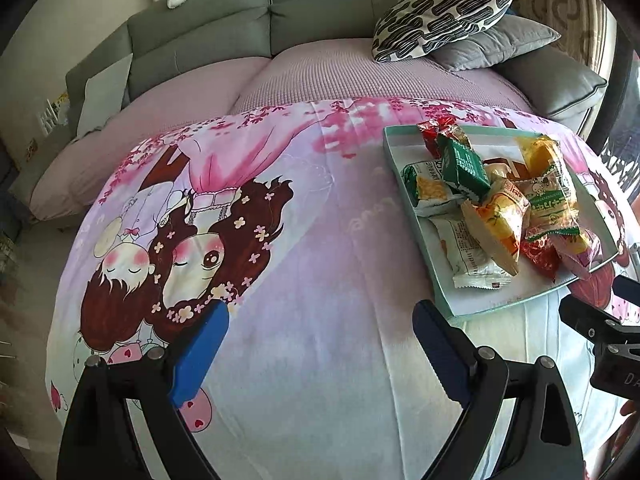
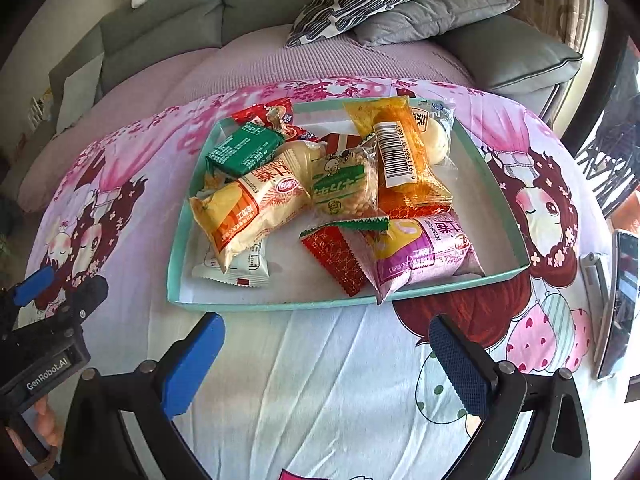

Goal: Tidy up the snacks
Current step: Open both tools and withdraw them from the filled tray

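The snacks (image 2: pixel 320 196) lie heaped in a teal tray (image 2: pixel 178 240) on the cartoon-print table (image 2: pixel 320 380). The right claw (image 2: pixel 326 364) is released, nothing between its blue pads, with the tray at its 12 o'clock, just beyond the tips. The left claw (image 1: pixel 320 354) is also released and empty, over bare cloth; the tray (image 1: pixel 394 160) sits at its 2 o'clock.

Home living room: grey sofa (image 1: pixel 224 28), cushions (image 1: pixel 444 16).
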A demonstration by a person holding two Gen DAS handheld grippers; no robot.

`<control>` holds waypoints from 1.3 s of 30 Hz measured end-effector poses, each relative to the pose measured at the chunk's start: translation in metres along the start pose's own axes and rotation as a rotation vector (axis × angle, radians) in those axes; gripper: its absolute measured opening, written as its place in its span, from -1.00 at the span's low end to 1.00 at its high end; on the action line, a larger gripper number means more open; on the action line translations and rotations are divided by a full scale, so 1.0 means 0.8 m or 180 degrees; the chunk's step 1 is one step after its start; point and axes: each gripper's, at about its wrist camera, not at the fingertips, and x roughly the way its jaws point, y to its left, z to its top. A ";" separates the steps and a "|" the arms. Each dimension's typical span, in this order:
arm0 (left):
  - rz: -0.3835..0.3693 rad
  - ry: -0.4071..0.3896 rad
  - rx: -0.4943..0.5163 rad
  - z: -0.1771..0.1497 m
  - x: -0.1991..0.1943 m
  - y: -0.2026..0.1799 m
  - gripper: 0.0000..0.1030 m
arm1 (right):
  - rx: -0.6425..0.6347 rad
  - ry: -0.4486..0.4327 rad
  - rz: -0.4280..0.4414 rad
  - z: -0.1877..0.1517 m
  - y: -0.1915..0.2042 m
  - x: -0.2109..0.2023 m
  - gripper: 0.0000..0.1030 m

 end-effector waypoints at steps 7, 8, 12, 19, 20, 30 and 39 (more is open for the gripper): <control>0.0029 0.0027 0.0053 -0.007 -0.003 -0.013 0.81 | 0.0015 0.0029 -0.0001 -0.003 -0.005 0.002 1.00; 0.0037 0.0032 0.0055 -0.007 -0.003 -0.014 0.81 | 0.0019 0.0040 -0.0001 -0.004 -0.006 0.003 1.00; 0.0050 0.0034 0.0030 -0.008 -0.001 -0.015 0.81 | 0.0043 0.0070 0.0001 -0.006 -0.010 0.008 1.00; 0.0068 0.0037 -0.0011 -0.007 0.003 -0.013 0.81 | 0.0073 0.0094 0.0015 -0.007 -0.015 0.014 1.00; 0.0066 0.0038 -0.0010 -0.007 0.003 -0.013 0.81 | 0.0075 0.0098 0.0017 -0.008 -0.015 0.014 1.00; 0.0062 0.0023 -0.0017 -0.007 0.003 -0.015 0.81 | 0.0045 0.0135 0.0017 -0.008 -0.012 0.016 1.00; 0.0024 0.0081 -0.0103 -0.010 0.006 -0.009 0.81 | 0.0008 0.0169 0.0031 -0.010 -0.008 0.018 1.00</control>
